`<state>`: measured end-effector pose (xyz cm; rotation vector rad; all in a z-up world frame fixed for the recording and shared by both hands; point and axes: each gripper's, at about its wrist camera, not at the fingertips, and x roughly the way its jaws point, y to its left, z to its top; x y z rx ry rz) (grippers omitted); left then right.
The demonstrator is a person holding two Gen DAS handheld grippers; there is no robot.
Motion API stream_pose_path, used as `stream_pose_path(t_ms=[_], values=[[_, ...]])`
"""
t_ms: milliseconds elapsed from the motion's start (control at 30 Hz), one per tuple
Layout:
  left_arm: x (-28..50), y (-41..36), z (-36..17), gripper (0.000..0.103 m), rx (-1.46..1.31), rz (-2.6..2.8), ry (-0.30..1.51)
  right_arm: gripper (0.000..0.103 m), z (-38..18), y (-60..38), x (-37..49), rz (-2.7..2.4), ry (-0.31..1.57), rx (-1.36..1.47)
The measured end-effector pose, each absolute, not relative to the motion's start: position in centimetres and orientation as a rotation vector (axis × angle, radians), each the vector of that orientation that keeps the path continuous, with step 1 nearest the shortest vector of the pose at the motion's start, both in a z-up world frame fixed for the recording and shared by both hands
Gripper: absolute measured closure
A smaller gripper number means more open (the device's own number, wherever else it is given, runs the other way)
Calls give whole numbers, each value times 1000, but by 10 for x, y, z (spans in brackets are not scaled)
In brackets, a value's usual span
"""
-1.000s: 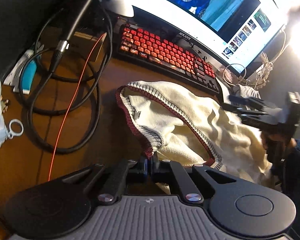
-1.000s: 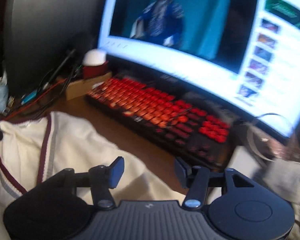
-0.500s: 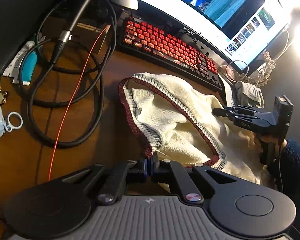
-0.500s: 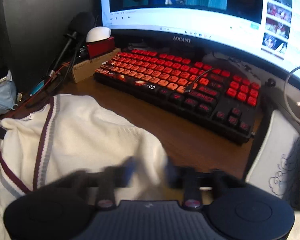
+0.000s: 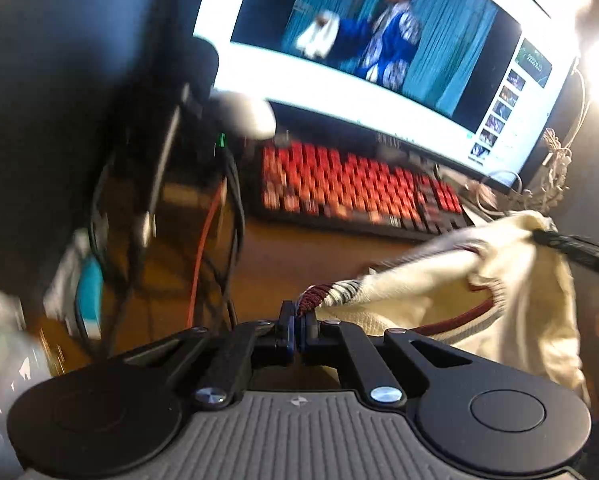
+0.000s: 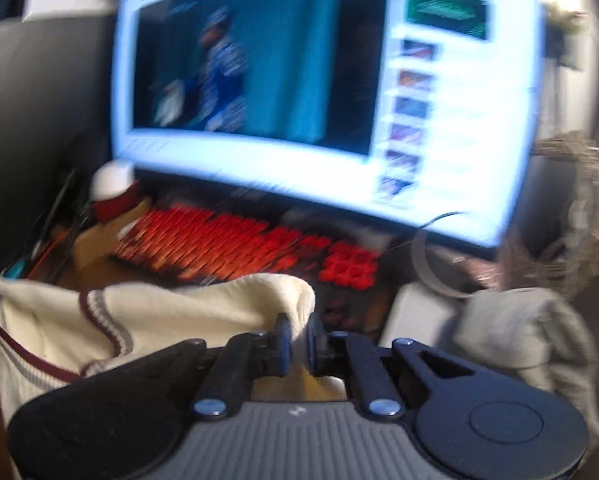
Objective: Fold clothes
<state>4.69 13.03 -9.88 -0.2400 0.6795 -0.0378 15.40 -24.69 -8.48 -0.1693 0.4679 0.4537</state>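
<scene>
A wide curved monitor (image 5: 379,60) fills the far side of the wooden desk (image 5: 283,256), its screen lit with a video. Just in front of it lies a keyboard (image 5: 355,188) with red keys. Near of that, the cream sweater (image 5: 511,280) with maroon-and-grey trim hangs stretched between the two grippers, raised off the desk. On the far left a tangle of black cables (image 5: 231,200) and one orange cable (image 5: 203,248) trails across the wood — blurred. The left gripper (image 5: 298,322) has its jaws pressed together on the sweater's striped edge. The right gripper (image 6: 297,340) is closing its jaws on a fold of cream knit — the fabric is pinched between the pads.
</scene>
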Motion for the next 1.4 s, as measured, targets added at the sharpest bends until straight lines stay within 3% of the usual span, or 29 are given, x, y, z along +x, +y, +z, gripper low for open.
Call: stream_pose_path(t_ms=[167,333,567,900,1133,1167,1233,1400], values=[[93,117,-76,99,-115,24,614,97,-62,-277,150,378,399,-70],[134,104,-79,92,-130,1,645,96,-65,-287,156,308,396,-59],[142,73,-96,65,-67,-67,696,96,-109,-314,180,196,508,-45],[120,57,-95,38,-2,-120,685,95,-155,-345,179,138,592,-40],[107,64,-98,38,-30,-159,721,95,-151,-349,176,79,568,-20],[104,66,-99,38,-38,-164,728,102,-152,-349,175,48,561,-35],[99,74,-101,38,-74,-195,759,102,-155,-358,176,-34,562,-39],[96,74,-102,38,-59,-214,774,100,-154,-384,168,105,564,186]])
